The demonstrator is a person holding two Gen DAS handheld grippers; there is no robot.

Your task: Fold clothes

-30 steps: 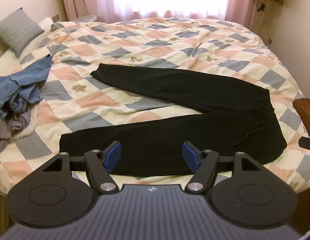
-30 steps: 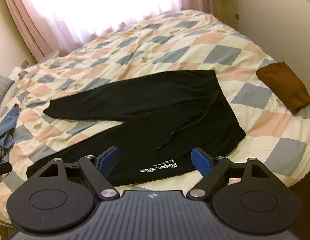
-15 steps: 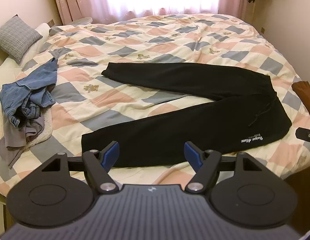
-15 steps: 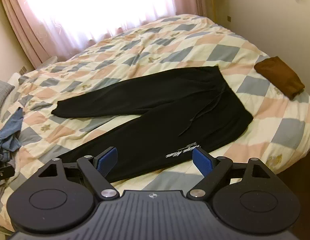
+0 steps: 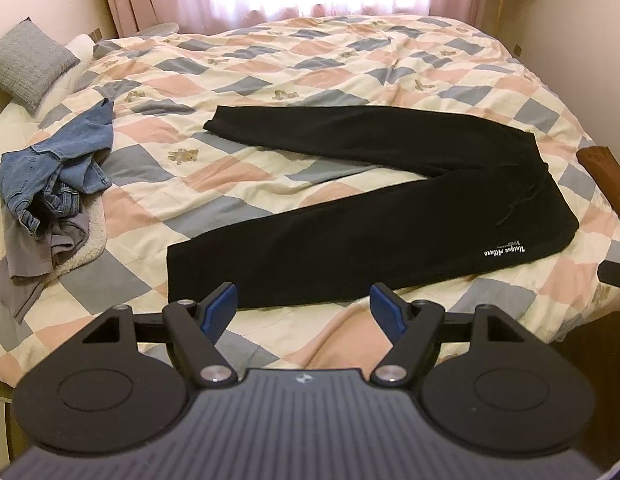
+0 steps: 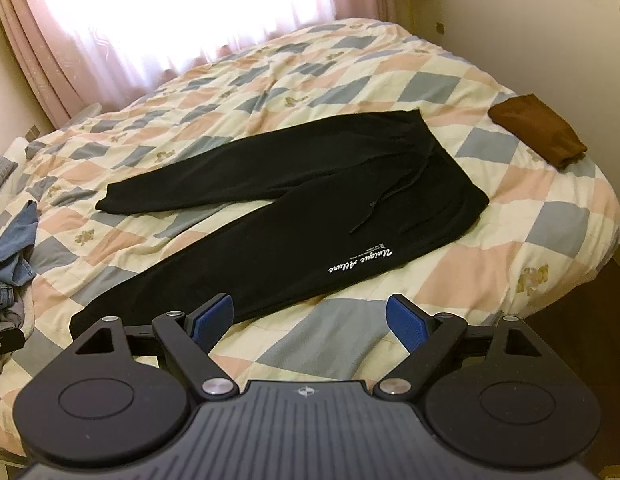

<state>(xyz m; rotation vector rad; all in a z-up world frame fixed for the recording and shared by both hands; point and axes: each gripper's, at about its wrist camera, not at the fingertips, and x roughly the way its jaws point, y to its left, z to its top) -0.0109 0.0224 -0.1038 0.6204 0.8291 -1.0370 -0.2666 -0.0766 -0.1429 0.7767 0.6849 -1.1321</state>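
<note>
Black sweatpants (image 5: 390, 216) with white lettering lie flat on the checked quilt, legs spread in a V toward the left, waistband at the right. They also show in the right wrist view (image 6: 294, 216). My left gripper (image 5: 304, 310) is open and empty, above the bed's near edge, just short of the near leg's cuff. My right gripper (image 6: 310, 320) is open and empty, above the near edge below the near leg.
A heap of blue jeans and grey cloth (image 5: 50, 184) lies at the bed's left side. A folded brown garment (image 6: 538, 132) sits at the right edge. A grey pillow (image 5: 28, 62) is far left. The curtained window is behind the bed.
Both grippers have pulled back and up from the sweatpants, so more of the bed and its near edge shows. Both stay open. The sweatpants have not moved.
</note>
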